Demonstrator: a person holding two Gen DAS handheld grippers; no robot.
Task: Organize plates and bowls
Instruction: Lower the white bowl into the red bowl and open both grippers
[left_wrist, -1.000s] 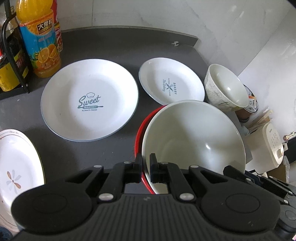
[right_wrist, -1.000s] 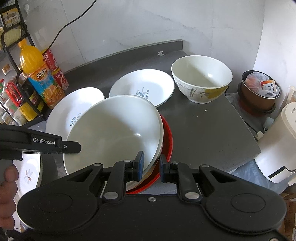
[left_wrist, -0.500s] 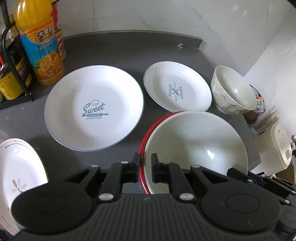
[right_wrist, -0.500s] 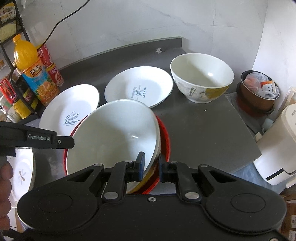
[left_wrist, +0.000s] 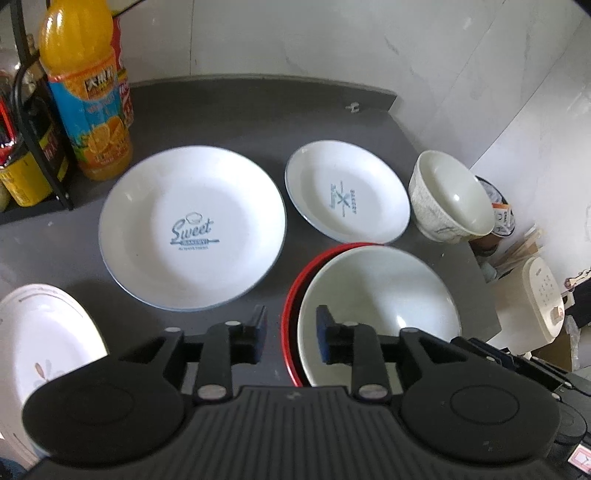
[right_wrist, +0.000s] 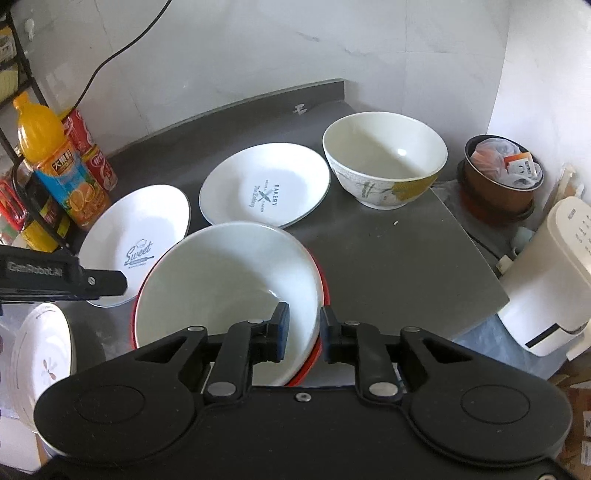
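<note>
Six pieces of tableware on a dark grey counter (right_wrist: 399, 266), listed left to right.

1. Floral plate (left_wrist: 40, 339): white, thin brown rim line, small flower motif; at the front left edge of the counter.
2. Large plate (left_wrist: 192, 229): white, blue-grey rim, "Sweet Bakery" print at centre; flat on the counter toward its left side, near an orange juice bottle (left_wrist: 86, 103) that stands by the back left corner.
3. Small plate (left_wrist: 347, 197): white, blue-grey rim, "Bakery" print with crossed utensils; flat, toward the back, well apart from the large plate.
4. White bowl (right_wrist: 225, 295): wide, plain, glossy; nested inside item 5 at the front edge, tilted in the right wrist view.
5. Red bowl (left_wrist: 291, 314): only its red rim shows, around the white bowl.
6. Patterned bowl (right_wrist: 384, 162): deep, cream inside, grey sketch print and a yellow patch outside; upright near the back right corner, just beside the small plate.

Left gripper (left_wrist: 290, 339): jaws spread, straddling the left rims of the nested bowls without touching them.
Right gripper (right_wrist: 303, 332): jaws narrow, one inside and one outside the right rims of the nested bowls; whether the pads press cannot be told.
</note>
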